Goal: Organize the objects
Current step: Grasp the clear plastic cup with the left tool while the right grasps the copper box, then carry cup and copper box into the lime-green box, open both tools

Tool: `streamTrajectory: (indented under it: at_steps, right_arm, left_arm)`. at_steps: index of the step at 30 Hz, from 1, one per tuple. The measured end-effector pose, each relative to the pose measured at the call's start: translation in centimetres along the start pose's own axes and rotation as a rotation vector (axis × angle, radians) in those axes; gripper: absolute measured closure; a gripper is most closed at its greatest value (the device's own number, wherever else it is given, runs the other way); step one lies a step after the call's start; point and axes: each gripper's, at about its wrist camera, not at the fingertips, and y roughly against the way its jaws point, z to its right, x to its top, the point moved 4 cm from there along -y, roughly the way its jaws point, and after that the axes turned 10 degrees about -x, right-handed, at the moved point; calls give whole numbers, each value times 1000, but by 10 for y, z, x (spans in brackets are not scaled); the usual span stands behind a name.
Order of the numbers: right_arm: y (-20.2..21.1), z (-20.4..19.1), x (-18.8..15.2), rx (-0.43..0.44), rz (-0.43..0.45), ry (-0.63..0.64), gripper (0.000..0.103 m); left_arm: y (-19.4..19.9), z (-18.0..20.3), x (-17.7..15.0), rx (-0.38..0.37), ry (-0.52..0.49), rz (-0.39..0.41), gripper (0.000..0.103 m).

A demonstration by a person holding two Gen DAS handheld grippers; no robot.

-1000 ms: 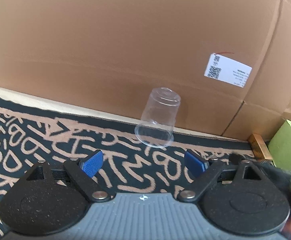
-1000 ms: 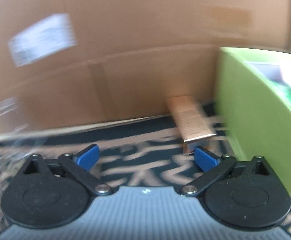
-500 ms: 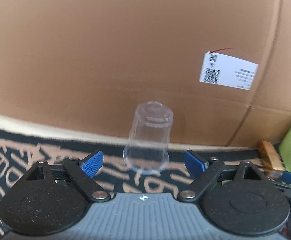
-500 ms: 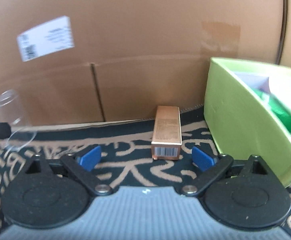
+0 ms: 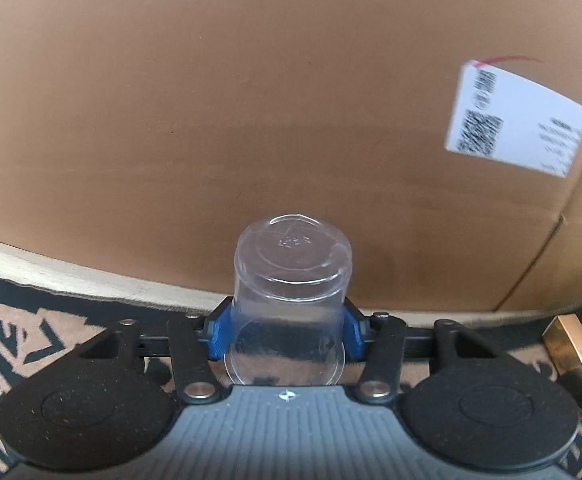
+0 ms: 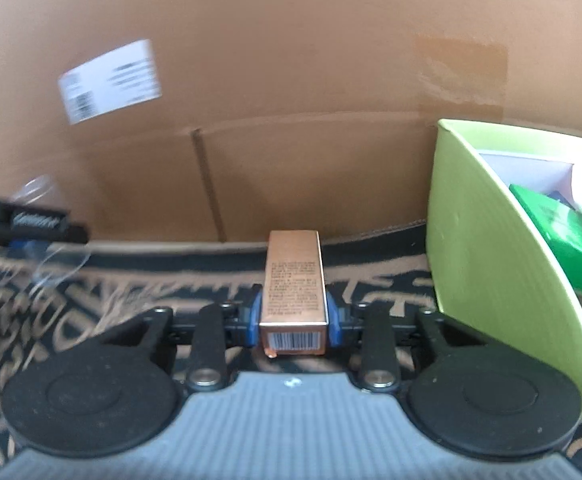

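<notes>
Rug [image 5: 31, 344] with letter pattern meets cardboard wall [image 5: 251, 120] behind.

The cup [image 5: 289, 288] stands inverted on the rug [image 5: 31, 344] before the cardboard wall [image 5: 251, 120]; the small box [image 6: 294, 292] lies left of the bin [image 6: 491, 264].

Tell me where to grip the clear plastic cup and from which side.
Grip the clear plastic cup low on its side wall, near the wide rim, coming in level from the front. It stands upside down, base up, so the left gripper closes across its tapered wall.
</notes>
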Motion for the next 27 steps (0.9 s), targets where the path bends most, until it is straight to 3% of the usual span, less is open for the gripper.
streamTrajectory:
  at_steps: [3, 6, 10, 16, 21, 27]
  right_arm:
    - [23, 8, -15, 105, -9, 14, 72]
    - [54, 15, -35, 150, -23, 81, 72]
    - [83, 7, -58, 176, -42, 149, 72]
    - [143, 37, -86, 151, -47, 183, 72]
    - [146, 44, -91, 115, -32, 191, 65]
    - [136, 36, -87, 116, -9, 218, 65]
  left_arm:
    - [18, 9, -13, -44, -39, -20, 49]
    - [45, 30, -32, -107, -124, -45, 49]
    - [84, 63, -67, -246, -201, -100, 49]
    - [123, 98, -104, -393, -266, -126, 42]
    - [126, 110, -109, -333, -271, -119, 39]
    - [129, 97, -113, -274, -280, -145, 43]
